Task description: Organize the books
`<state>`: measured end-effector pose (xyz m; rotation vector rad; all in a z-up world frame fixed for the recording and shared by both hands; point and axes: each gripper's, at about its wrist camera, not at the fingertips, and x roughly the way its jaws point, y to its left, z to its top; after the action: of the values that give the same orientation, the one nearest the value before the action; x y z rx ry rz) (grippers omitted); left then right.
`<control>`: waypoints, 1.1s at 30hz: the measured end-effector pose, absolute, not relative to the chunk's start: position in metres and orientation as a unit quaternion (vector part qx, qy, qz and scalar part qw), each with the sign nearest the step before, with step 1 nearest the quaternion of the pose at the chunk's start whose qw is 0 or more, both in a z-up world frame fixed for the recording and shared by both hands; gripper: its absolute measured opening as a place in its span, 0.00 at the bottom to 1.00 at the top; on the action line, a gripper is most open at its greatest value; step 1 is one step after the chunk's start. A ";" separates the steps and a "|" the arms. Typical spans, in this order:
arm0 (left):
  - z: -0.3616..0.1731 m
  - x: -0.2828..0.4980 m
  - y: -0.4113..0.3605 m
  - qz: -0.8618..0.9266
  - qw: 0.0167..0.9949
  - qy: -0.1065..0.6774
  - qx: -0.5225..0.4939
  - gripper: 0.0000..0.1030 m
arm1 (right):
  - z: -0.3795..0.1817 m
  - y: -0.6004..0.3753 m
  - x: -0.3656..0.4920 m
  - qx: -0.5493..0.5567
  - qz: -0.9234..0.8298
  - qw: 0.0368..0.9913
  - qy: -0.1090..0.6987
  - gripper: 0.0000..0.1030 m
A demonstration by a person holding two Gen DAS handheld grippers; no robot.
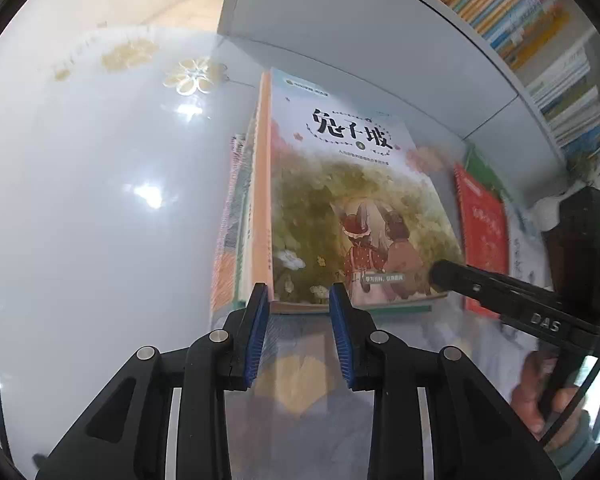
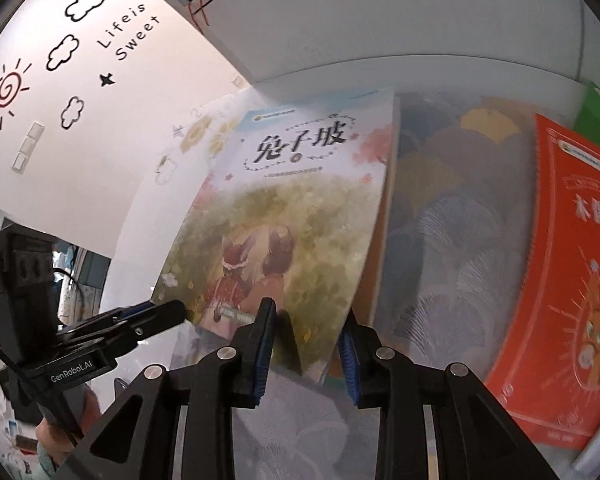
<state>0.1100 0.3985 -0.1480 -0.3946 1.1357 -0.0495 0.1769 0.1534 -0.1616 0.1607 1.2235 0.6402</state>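
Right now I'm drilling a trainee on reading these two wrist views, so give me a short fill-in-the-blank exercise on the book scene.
1. The rabbit-cover book lies on top of a ____ of books.
2. The book lying flat to the rabbit book's right has a ____ cover.
3. The wall lettering reads "Life is ____".
4. The left claw has its jaws ____.

Missing words: stack; red; Sweet; open
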 end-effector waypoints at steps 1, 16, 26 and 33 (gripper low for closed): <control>-0.144 0.106 0.396 -0.021 0.827 0.532 -0.180 0.27 | -0.160 0.153 0.175 0.072 0.292 0.769 0.564 0.28; -0.034 0.059 0.264 0.000 0.890 0.454 -0.043 0.27 | -0.113 0.013 0.079 0.138 0.238 0.804 0.527 0.35; -0.016 0.047 0.126 -0.025 0.891 0.453 -0.009 0.27 | -0.087 -0.098 0.030 0.135 0.219 0.826 0.502 0.46; -0.010 0.046 0.051 -0.042 0.894 0.446 0.020 0.27 | -0.070 -0.163 0.006 0.111 0.180 0.852 0.479 0.49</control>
<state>0.0456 0.0506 -0.0105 0.0408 0.9246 -0.0873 0.0063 -0.1631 -0.0702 0.2344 1.0084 0.3782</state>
